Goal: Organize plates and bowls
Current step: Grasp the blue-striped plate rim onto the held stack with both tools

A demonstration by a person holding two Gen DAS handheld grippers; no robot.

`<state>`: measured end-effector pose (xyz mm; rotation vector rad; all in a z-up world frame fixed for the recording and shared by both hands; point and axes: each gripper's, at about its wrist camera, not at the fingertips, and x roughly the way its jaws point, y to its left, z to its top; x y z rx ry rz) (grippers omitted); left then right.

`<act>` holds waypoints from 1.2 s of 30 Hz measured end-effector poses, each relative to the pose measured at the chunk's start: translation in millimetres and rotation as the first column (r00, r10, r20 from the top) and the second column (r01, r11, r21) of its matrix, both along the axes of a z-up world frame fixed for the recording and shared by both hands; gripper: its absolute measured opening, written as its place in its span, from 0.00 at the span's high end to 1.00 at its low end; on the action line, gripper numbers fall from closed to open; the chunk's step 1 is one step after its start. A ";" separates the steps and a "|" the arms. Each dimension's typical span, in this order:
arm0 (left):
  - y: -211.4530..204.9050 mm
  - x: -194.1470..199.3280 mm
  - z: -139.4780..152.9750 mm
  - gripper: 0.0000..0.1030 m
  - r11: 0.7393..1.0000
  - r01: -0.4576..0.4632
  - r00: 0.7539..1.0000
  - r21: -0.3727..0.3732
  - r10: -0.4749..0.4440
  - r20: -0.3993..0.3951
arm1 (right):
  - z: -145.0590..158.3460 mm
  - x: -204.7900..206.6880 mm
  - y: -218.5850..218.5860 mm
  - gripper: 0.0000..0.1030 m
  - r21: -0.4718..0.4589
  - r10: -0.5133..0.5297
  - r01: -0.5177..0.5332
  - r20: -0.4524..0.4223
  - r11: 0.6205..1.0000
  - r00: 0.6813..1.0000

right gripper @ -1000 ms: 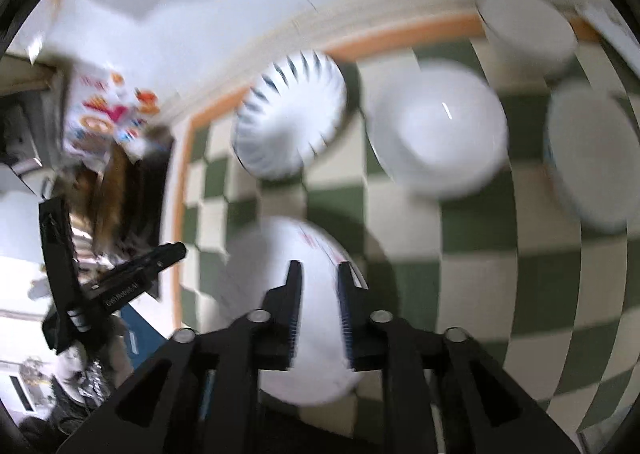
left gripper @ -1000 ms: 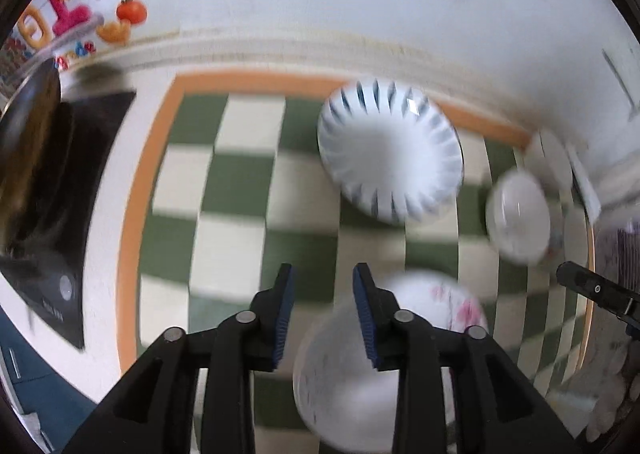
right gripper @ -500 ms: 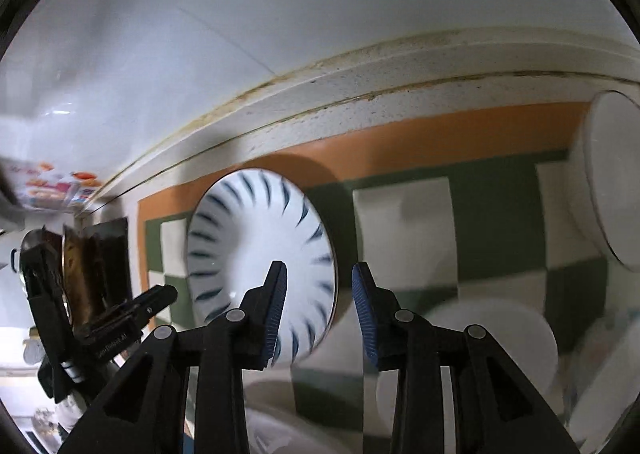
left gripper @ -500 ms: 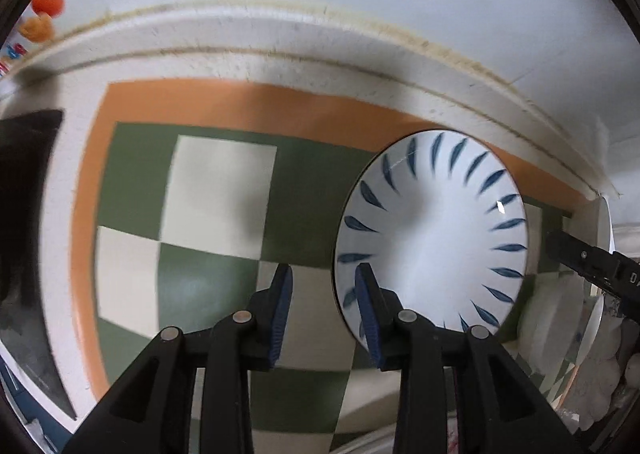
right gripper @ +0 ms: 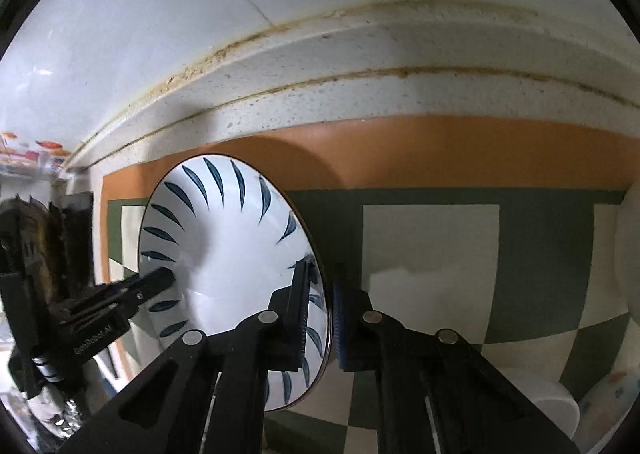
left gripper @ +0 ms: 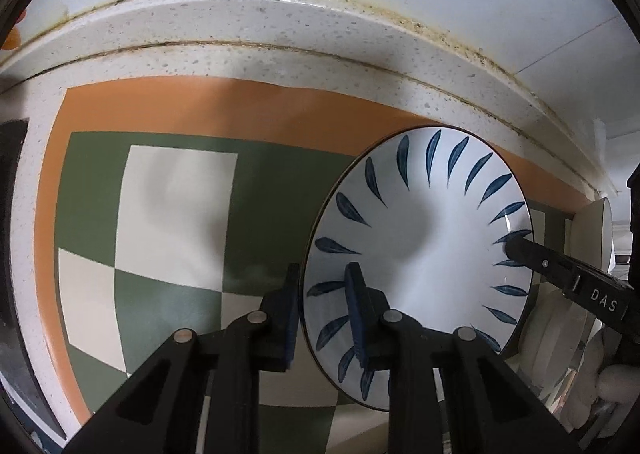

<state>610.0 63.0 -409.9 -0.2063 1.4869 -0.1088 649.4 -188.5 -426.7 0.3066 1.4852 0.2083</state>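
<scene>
Here the plate (left gripper: 420, 238) rim sits between both claws' fingers.

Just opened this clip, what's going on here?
A person with two handheld grippers is working on one blue-leaf plate that sits on a green-and-cream checkered mat near the wall. The left gripper straddles the plate's left rim, one finger inside and one outside. The right gripper straddles the opposite rim the same way. Neither looks fully clamped yet. Plain white dishes wait off to the right.
</scene>
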 end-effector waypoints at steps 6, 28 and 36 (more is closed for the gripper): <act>-0.9 -13.1 20.5 0.81 1.000 0.013 0.999 0.011 -0.013 0.032 | 16.4 -10.9 0.6 0.89 0.016 0.008 -0.008 0.022 1.000 1.000; 0.3 -154.8 92.2 0.81 0.998 0.066 0.994 0.018 -0.068 0.088 | 95.1 -172.2 0.7 0.89 0.110 0.059 -0.062 0.032 0.992 0.998; -6.0 -199.1 77.1 0.81 0.994 0.100 0.993 0.047 -0.103 0.052 | 77.2 -226.0 -0.7 0.89 0.132 0.052 -0.051 -0.004 0.990 0.999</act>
